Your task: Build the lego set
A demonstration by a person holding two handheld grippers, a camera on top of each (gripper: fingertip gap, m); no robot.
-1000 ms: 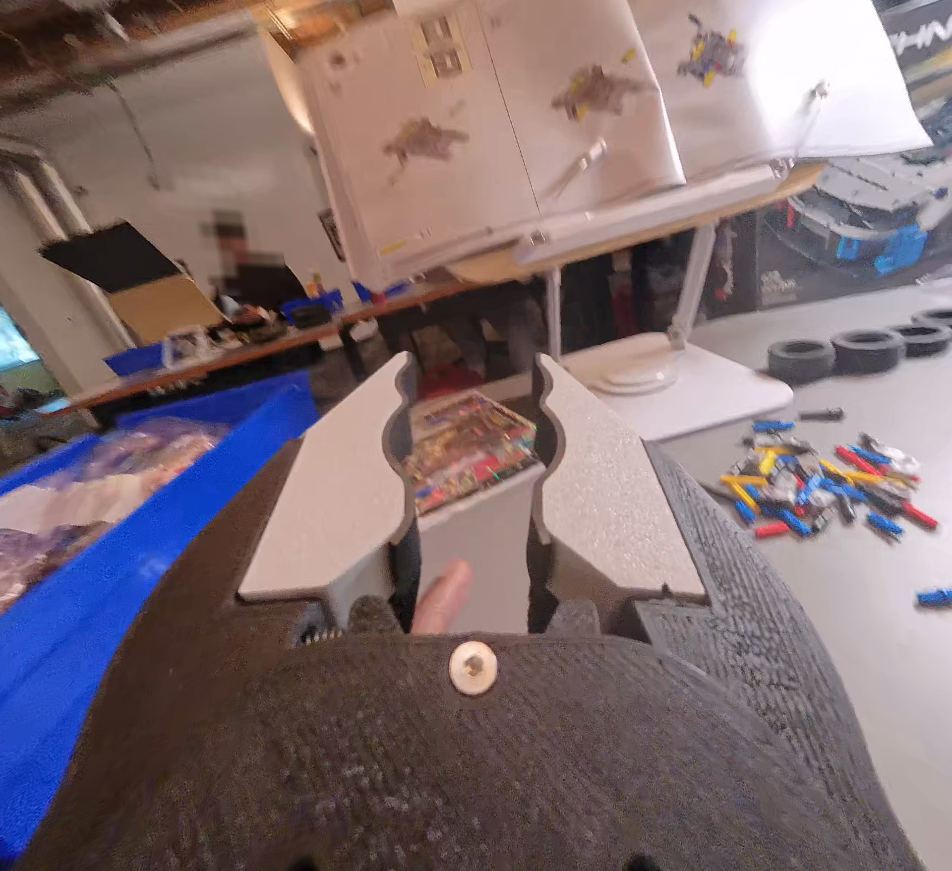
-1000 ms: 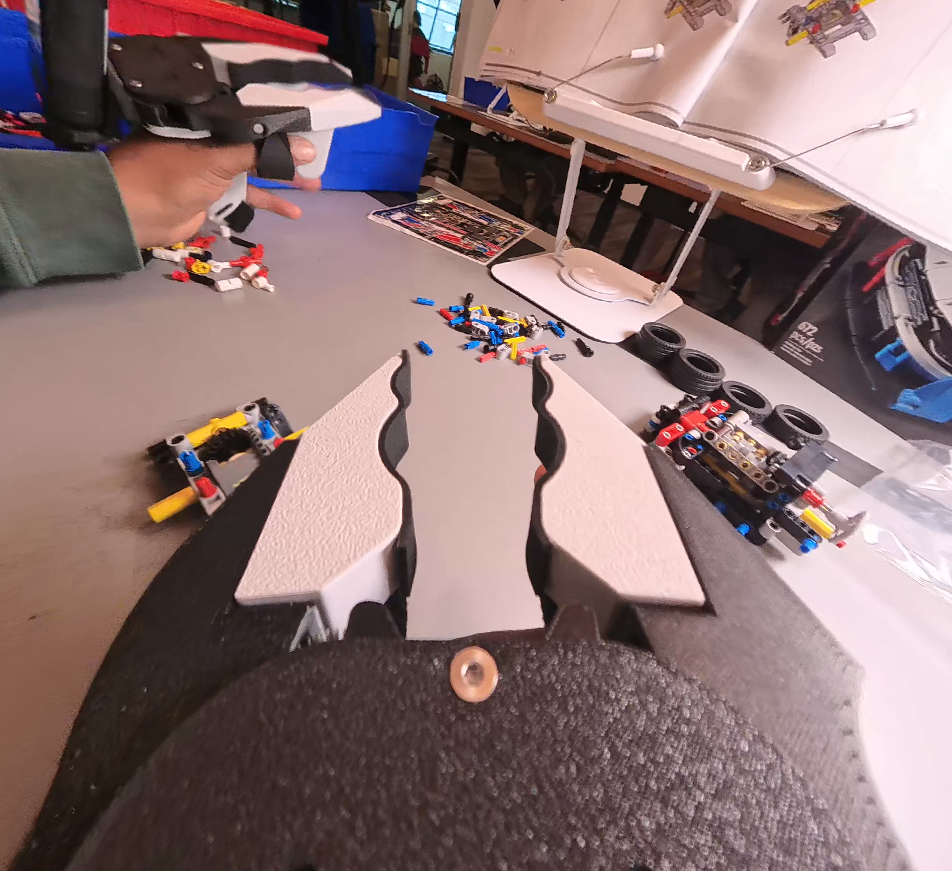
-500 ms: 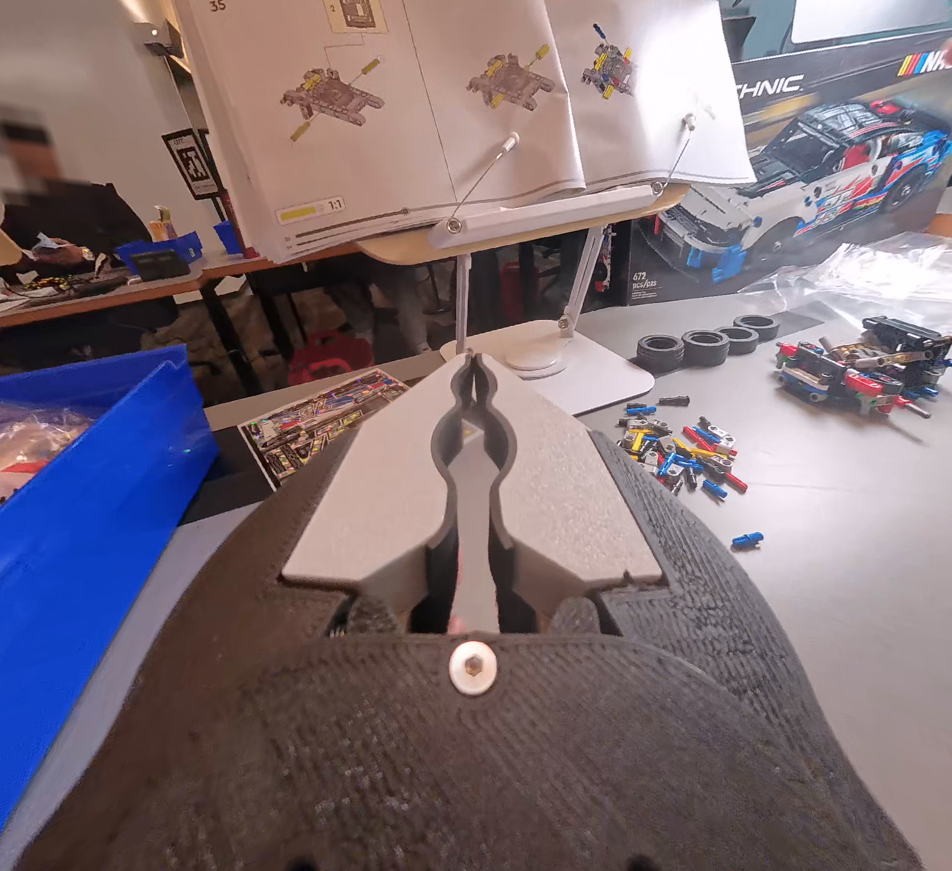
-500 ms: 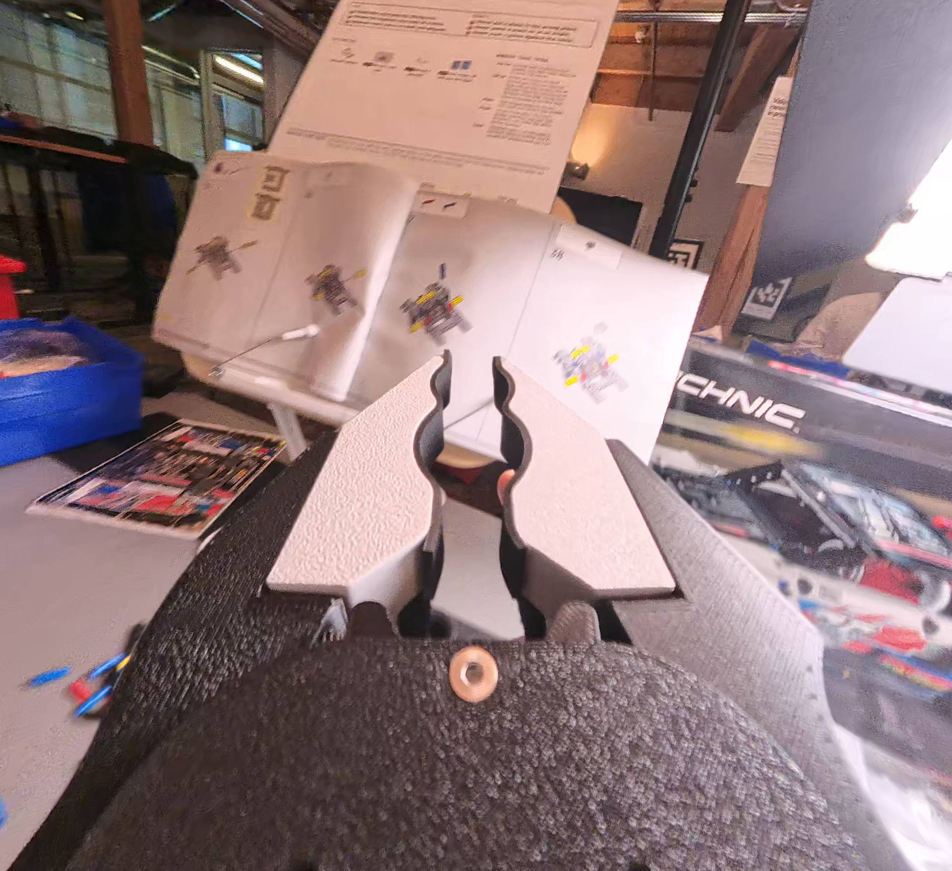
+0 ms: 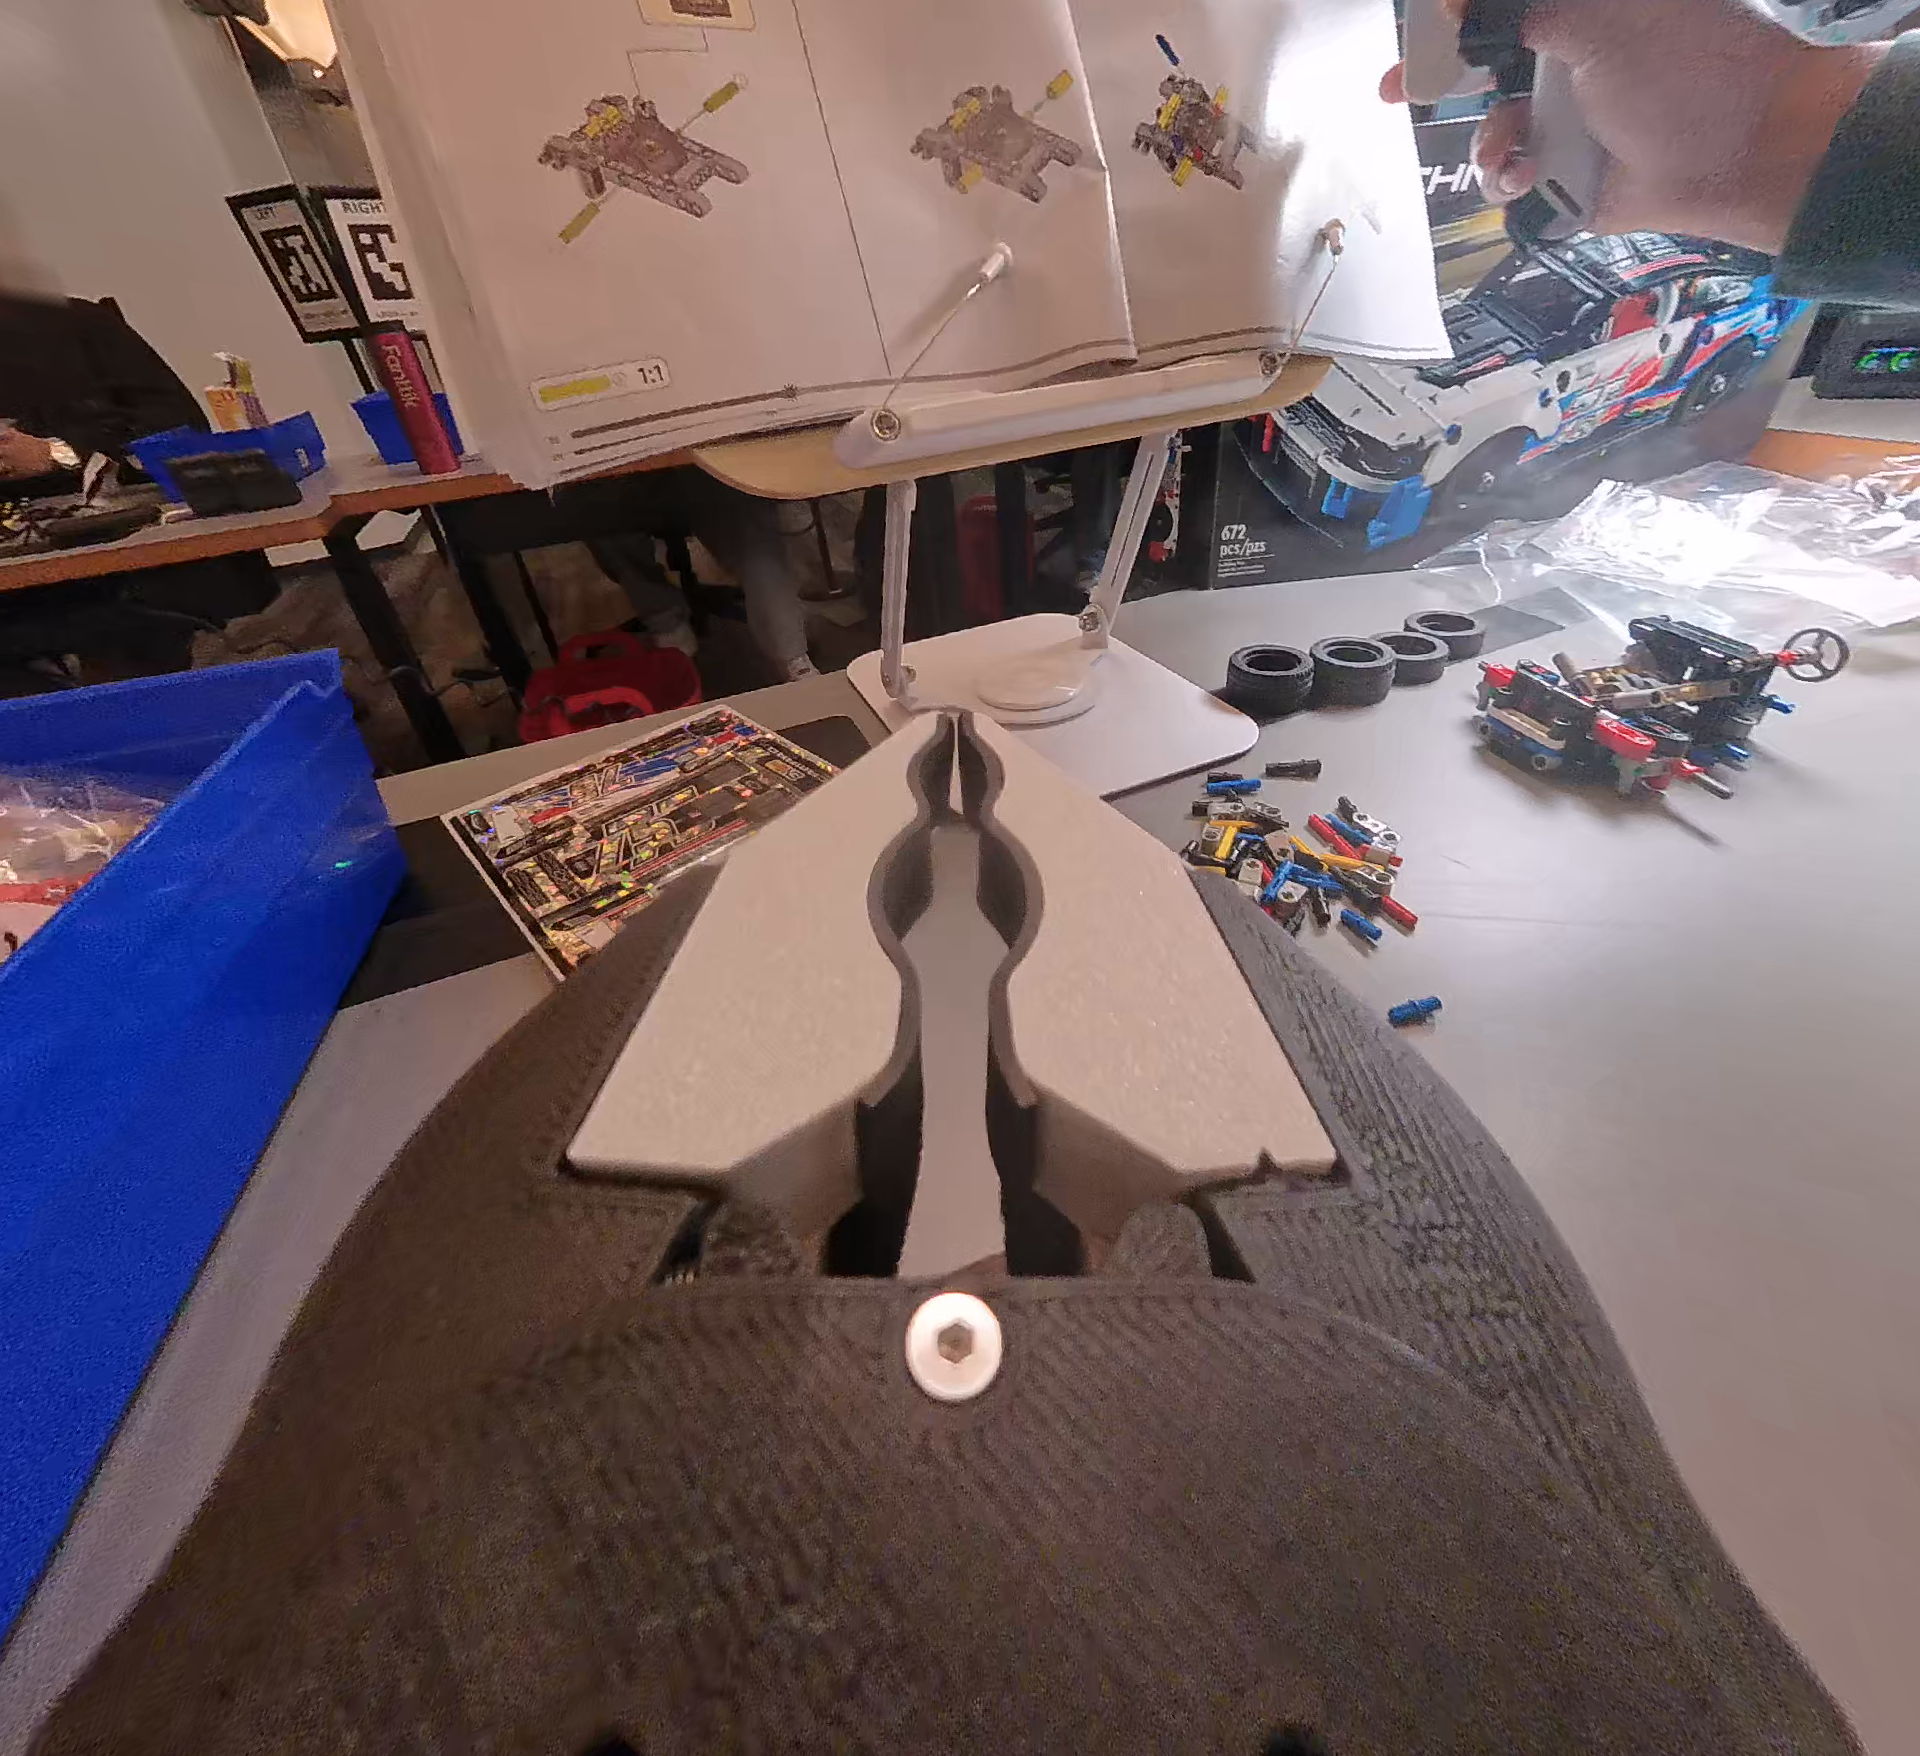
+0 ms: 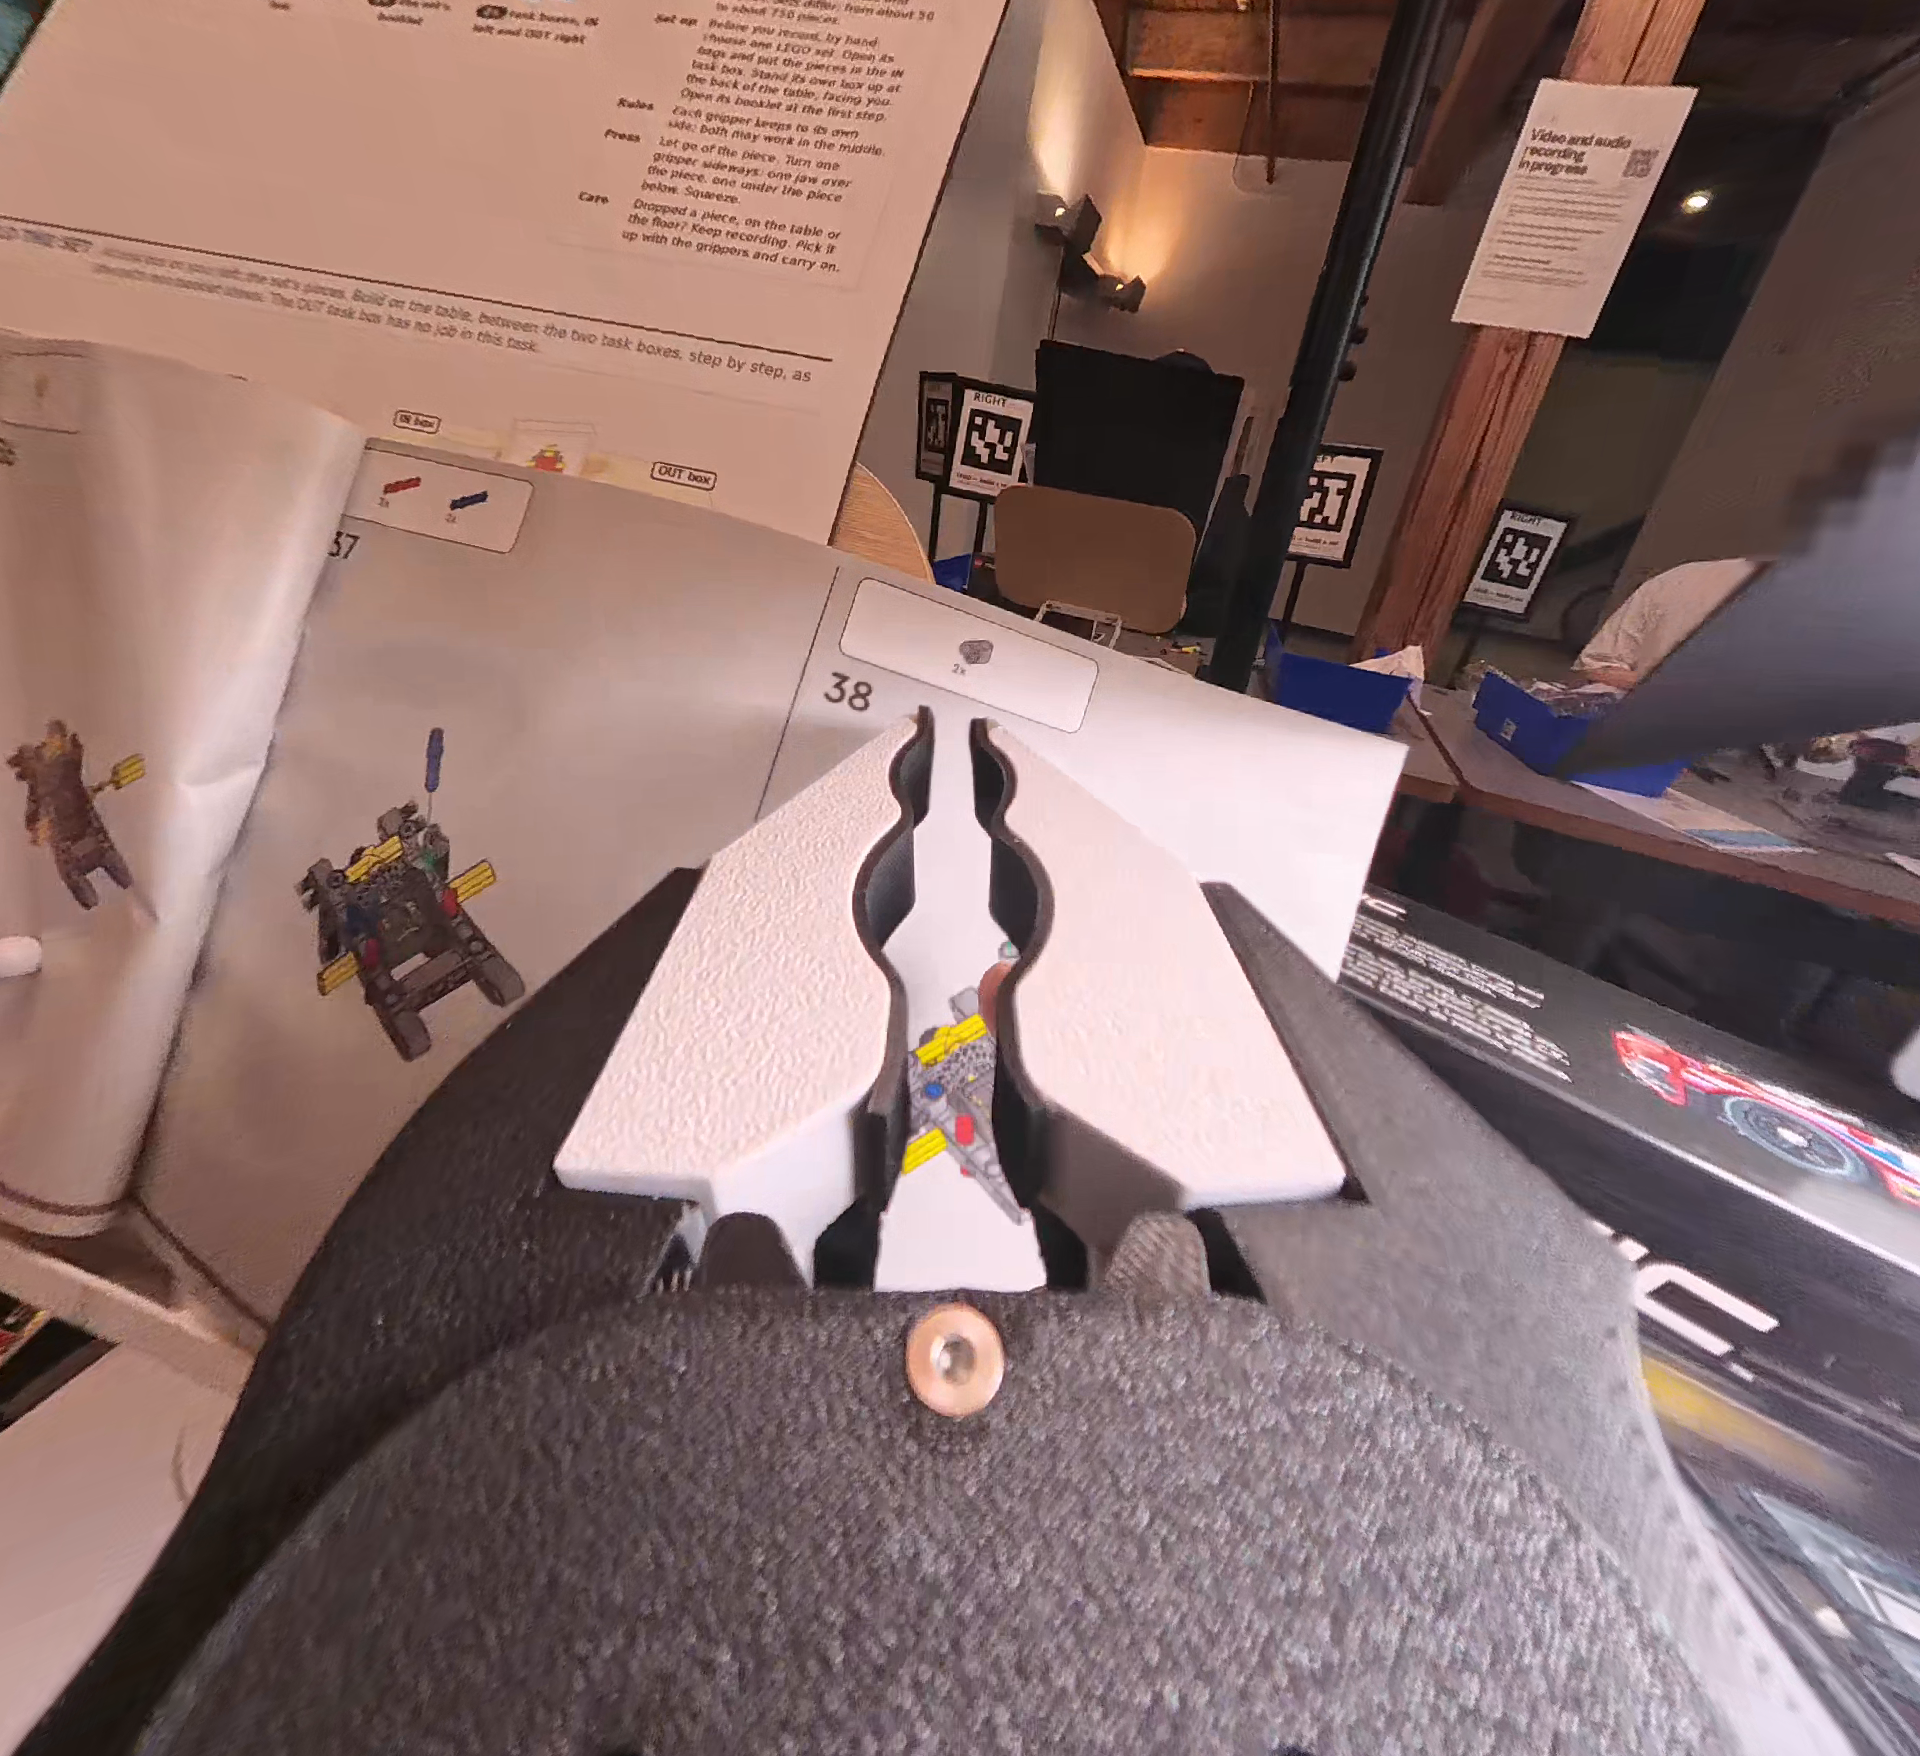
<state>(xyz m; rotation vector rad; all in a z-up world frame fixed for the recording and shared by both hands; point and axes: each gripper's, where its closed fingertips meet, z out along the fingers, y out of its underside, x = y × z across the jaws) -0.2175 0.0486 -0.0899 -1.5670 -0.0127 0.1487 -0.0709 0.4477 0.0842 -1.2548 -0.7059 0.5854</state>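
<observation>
**Right claw at the booklet page, left claw idle**

The right claw point(image 6: 948, 721) is raised to the booklet point(image 6: 582, 771) on its stand, tips narrow with a thin gap, nothing between them. The loose right-hand page point(image 6: 1226, 771) lies directly ahead of and behind the tips, its free edge off to the claw's right; whether the tips touch the paper I cannot tell. Likely a page turn, so the pinch must land on that free edge.

The left claw point(image 5: 954, 727) hovers low over the counter point(image 5: 1662, 1031), tips closed together and empty. The loose pieces point(image 5: 1304, 859) lie just to its right; the part-built model point(image 5: 1631, 719) sits farther right, nearer the right hand point(image 5: 1621, 117).
</observation>
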